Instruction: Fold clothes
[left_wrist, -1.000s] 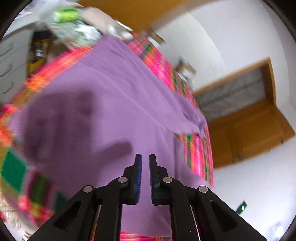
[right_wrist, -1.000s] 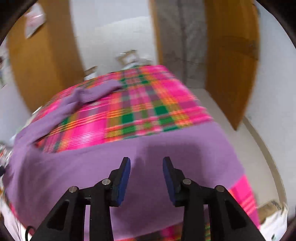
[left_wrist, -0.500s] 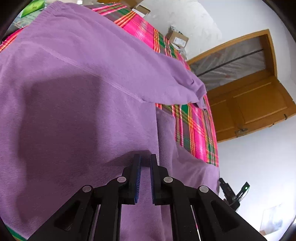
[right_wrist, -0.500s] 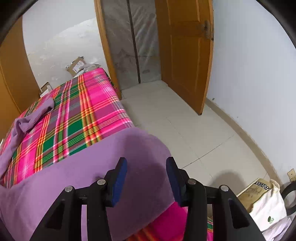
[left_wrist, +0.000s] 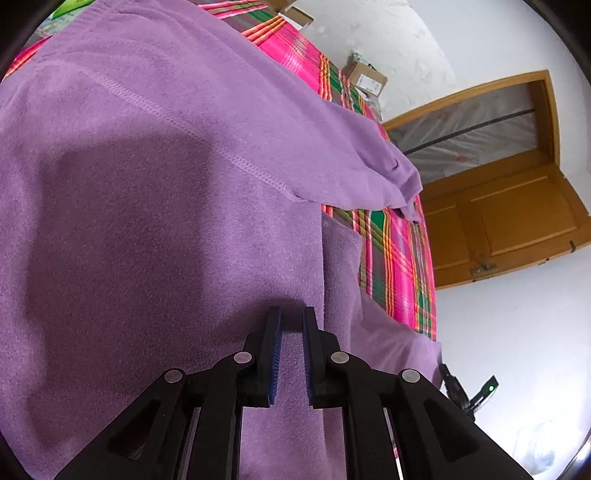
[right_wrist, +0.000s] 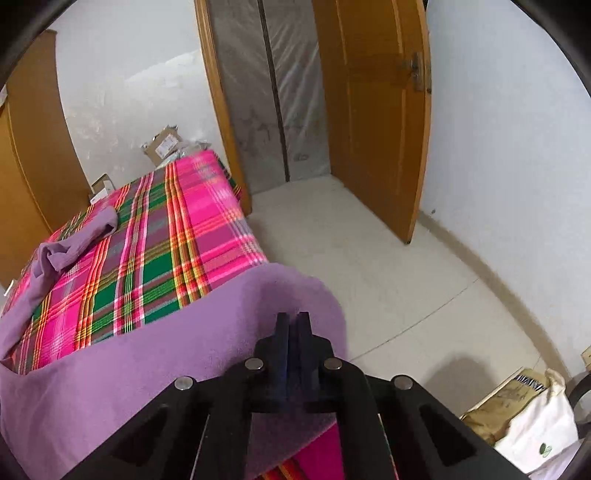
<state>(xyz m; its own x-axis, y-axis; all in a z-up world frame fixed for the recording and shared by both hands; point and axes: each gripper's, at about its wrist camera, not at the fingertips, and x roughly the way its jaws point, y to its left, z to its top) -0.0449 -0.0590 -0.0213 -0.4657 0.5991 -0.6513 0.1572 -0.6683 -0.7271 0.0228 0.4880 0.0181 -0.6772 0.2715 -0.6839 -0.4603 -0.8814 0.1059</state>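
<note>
A purple fleece garment (left_wrist: 147, 184) lies spread over a pink and green plaid bed (left_wrist: 395, 251); one sleeve (left_wrist: 351, 158) stretches across the cover. My left gripper (left_wrist: 292, 314) hovers close over the garment's body beside a side edge. Its jaws stand a narrow gap apart, with nothing between them. In the right wrist view the garment (right_wrist: 147, 369) drapes over the bed's near corner. There my right gripper (right_wrist: 293, 317) is shut on the raised fold of fabric. The sleeve (right_wrist: 74, 243) lies bunched on the plaid bed (right_wrist: 166, 240) at the left.
An open wooden door (right_wrist: 373, 110) and a plastic-covered doorway (right_wrist: 280, 92) stand beyond the bed's foot. Cardboard boxes (right_wrist: 162, 144) sit against the far wall. A white bag (right_wrist: 535, 421) rests on the pale tiled floor (right_wrist: 369, 240) at the right.
My right gripper swung to the bed's corner and closed from wide open onto the garment's edge. My left gripper came down closer to the fabric, its gap slightly wider.
</note>
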